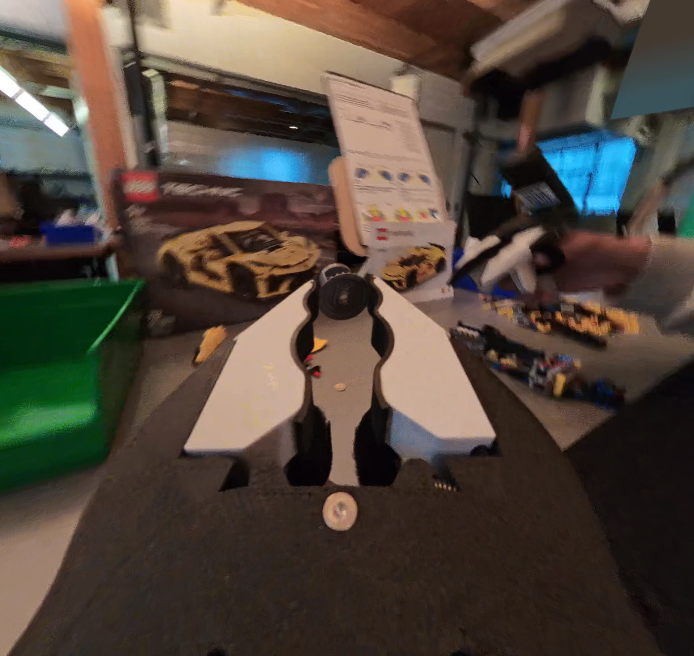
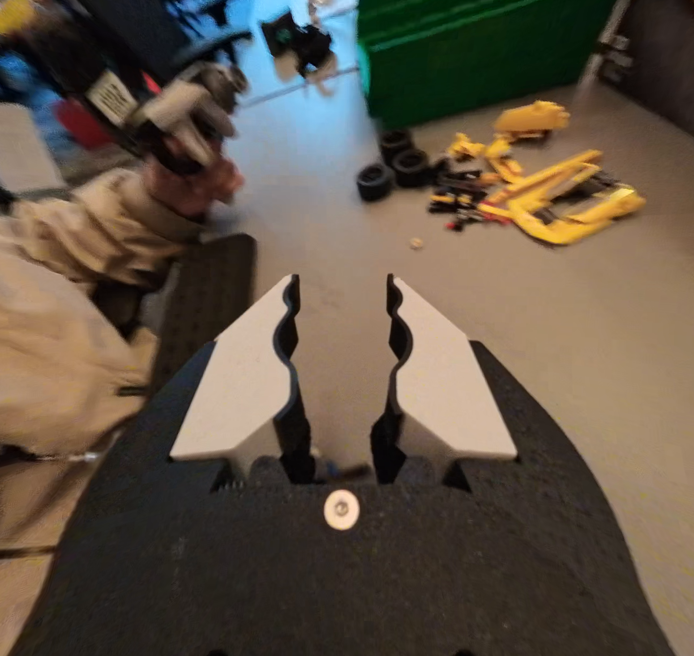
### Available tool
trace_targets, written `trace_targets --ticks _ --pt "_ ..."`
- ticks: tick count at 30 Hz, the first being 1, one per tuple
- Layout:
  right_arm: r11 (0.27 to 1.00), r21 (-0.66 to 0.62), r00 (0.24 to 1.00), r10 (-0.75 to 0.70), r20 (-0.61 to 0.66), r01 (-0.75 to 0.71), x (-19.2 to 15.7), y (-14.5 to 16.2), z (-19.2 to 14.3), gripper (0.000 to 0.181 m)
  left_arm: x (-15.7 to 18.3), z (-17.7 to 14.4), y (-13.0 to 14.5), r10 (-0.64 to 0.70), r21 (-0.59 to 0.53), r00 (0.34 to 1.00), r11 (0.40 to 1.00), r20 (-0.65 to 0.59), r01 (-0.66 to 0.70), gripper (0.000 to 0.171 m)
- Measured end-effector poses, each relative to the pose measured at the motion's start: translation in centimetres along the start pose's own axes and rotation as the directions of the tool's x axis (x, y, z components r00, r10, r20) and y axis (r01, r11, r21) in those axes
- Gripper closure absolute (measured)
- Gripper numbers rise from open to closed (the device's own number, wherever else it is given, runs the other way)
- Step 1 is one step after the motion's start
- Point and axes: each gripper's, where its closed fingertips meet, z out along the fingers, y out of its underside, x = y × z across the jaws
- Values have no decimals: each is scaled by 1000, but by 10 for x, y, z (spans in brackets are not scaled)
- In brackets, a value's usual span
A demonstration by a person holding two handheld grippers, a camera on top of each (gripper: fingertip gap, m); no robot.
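Left gripper (image 1: 343,292) clamped on black toy wheel (image 1: 342,297) at fingertips only, held above grey table (image 1: 563,412); could slip out, round tread, shallow hold. Right gripper (image 2: 343,285) parted, empty, over bare table, well apart from loose wheels (image 2: 394,165) beside green bin (image 2: 480,44).

The left tool (image 1: 342,288) has smooth matt white plastic fingers (image 1: 263,382) on a rough, grainy black body fixed by a shiny metal screw (image 1: 339,511). Clamped at its tips is a round black rubber-like toy tyre (image 1: 342,296), dull in finish. To its left stands a glossy green plastic bin (image 1: 56,367); beyond its tips, a printed cardboard box (image 1: 233,240) and a paper sheet on a pale wooden board (image 1: 390,165). The right tool (image 2: 343,281) is of the same matt plastic, jaws apart. Ahead to its right on the smooth matt grey desk (image 2: 488,337) lie glossy yellow plastic brick parts (image 2: 555,195).
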Motion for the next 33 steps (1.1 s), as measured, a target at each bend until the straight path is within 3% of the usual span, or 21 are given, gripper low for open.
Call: trace_targets --ticks 1,3,5,8,11,13,14,18,19,20,21,22,23,24,27,31,33 --pt "995 58 987 74 140 -83 -26 -13 12 135 24 13 0 99 -18 993 995 -65 -100 146" --pt "957 104 892 209 401 -271 -69 -34 27 119 59 31 4 250 -41 959 965 -137 -258 146" --pt "932 81 813 262 521 -353 -90 -40 35 116 82 41 6 315 -19 930 946 -190 -324 146" --pt "906 75 760 301 577 -416 -99 -41 36 125 100 47 11 347 2 908 934 -233 -357 146" --pt "900 41 769 345 539 -433 -93 -26 40 130 116 51 20 388 12 879 916 -275 -401 146" --pt "899 6 745 360 561 -439 -96 -18 36 162 127 53 18 381 31 876 921 -295 -389 146" --pt "894 -3 737 371 565 -448 -96 -17 32 163 130 55 19 372 23 879 924 -298 -383 146" --pt "938 22 876 316 365 -347 -79 -3 6 162 129 53 30 286 -152 913 928 -292 -339 143" --pt "948 62 927 292 235 -314 -60 -1 -17 163 123 45 29 257 -187 925 930 -279 -315 141" --pt "965 83 968 249 19 -250 -28 7 -50 162 116 35 26 216 -216 942 937 -257 -274 141" --pt "984 57 946 177 -273 -168 13 22 -95 162 105 23 21 164 -242 961 946 -225 -218 141" --pt "994 -14 827 83 -556 -109 53 43 -154 162 93 9 16 107 -263 978 953 -181 -153 141" --pt "989 -105 664 -7 -748 -108 82 68 -216 162 80 -7 10 49 -278 990 957 -130 -84 141" --pt "970 -185 564 -65 -823 -158 95 96 -263 162 68 -24 4 -7 -289 997 957 -82 -17 142" --pt "910 -244 505 -45 -862 -336 105 156 -333 162 36 -75 -12 -98 -286 993 951 71 114 142" --pt "860 -303 497 -67 -865 -410 112 197 -358 162 14 -132 -16 -106 -294 970 941 220 170 142" --pt "843 -309 481 -69 -874 -440 116 209 -364 147 9 -157 -8 -113 -303 956 933 270 195 142"
